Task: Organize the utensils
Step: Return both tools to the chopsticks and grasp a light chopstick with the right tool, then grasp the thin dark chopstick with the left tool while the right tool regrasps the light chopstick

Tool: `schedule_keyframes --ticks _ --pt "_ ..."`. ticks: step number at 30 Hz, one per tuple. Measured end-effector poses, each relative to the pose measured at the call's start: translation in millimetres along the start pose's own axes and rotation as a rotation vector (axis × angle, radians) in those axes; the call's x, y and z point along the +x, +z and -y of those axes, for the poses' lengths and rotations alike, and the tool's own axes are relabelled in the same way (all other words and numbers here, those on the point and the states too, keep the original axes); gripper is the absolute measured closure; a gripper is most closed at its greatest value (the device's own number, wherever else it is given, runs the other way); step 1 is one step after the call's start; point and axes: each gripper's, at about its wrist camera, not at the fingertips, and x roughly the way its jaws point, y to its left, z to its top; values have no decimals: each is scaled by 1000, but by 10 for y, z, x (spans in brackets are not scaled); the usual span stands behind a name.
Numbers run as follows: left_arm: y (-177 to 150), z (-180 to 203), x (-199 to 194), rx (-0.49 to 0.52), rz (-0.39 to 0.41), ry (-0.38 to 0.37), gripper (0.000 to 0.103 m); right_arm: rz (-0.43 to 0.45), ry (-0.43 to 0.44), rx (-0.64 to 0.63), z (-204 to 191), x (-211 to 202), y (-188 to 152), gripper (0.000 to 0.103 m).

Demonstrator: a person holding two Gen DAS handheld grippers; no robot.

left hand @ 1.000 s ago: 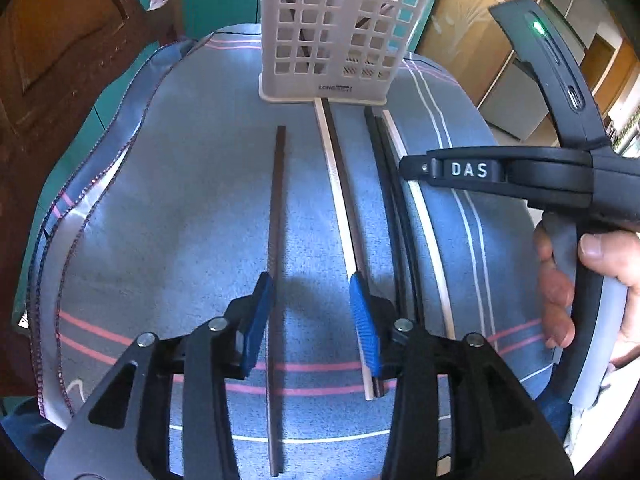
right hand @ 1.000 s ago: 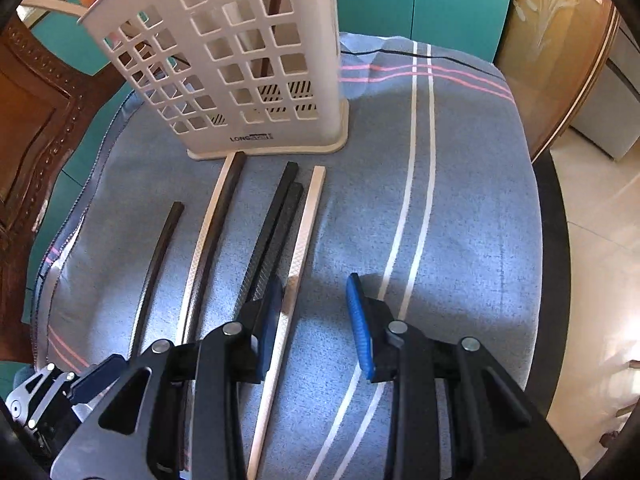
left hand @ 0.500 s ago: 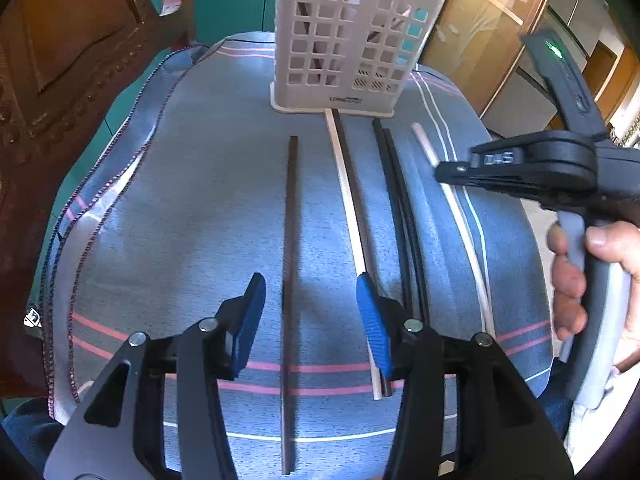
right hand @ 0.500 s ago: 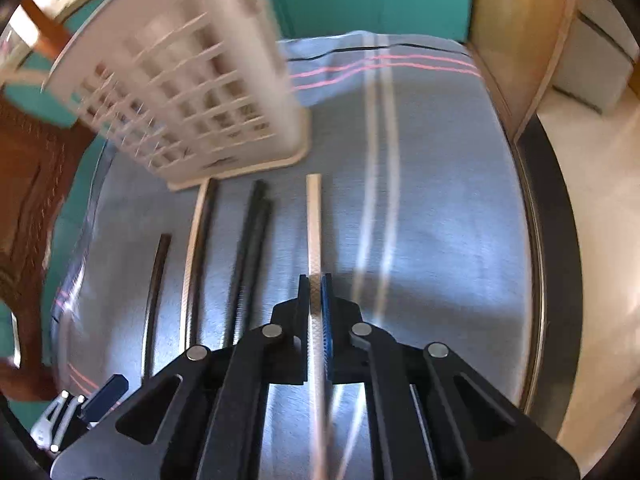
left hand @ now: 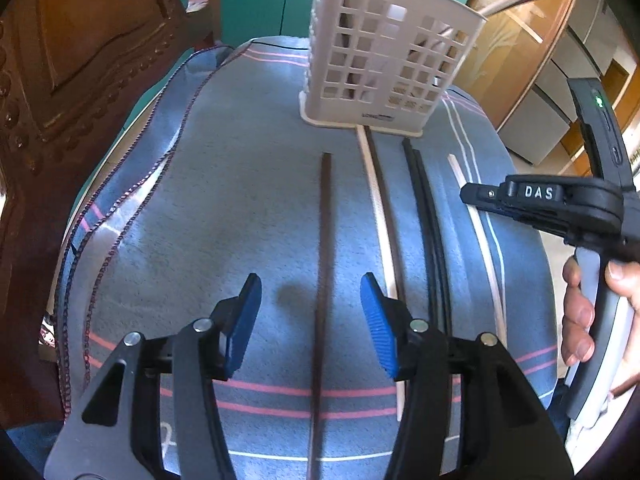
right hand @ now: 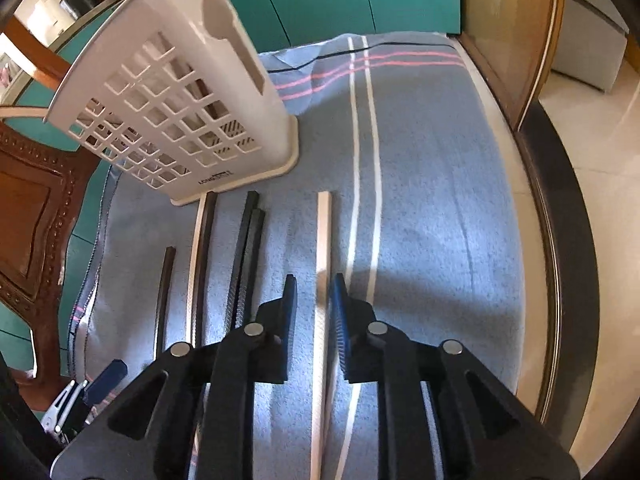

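Now, a pale chopstick lies lengthwise on the blue striped cloth between the narrowly parted jaws of the right tool; contact cannot be told. Left tool gapes wide over a dark brown chopstick. Bare cloth stretches right toward the counter edge. White lattice caddy stands beyond, sticks inside.

matt plastic basket, napped cloth
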Motion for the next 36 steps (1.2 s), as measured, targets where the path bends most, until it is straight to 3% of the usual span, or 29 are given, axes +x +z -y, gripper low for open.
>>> schedule_keyframes --ticks 6,17,27,36 --pt "93 100 161 20 -29 15 48 3 -31 -23 -122 69 -23 75" --pt "52 236 272 66 -41 40 44 10 -37 -29 -112 88 -30 74" --pt "70 220 309 98 -35 65 41 44 -116 -85 -209 108 -112 74" --pt "129 198 345 110 -19 94 41 60 -114 -87 -224 107 -147 74"
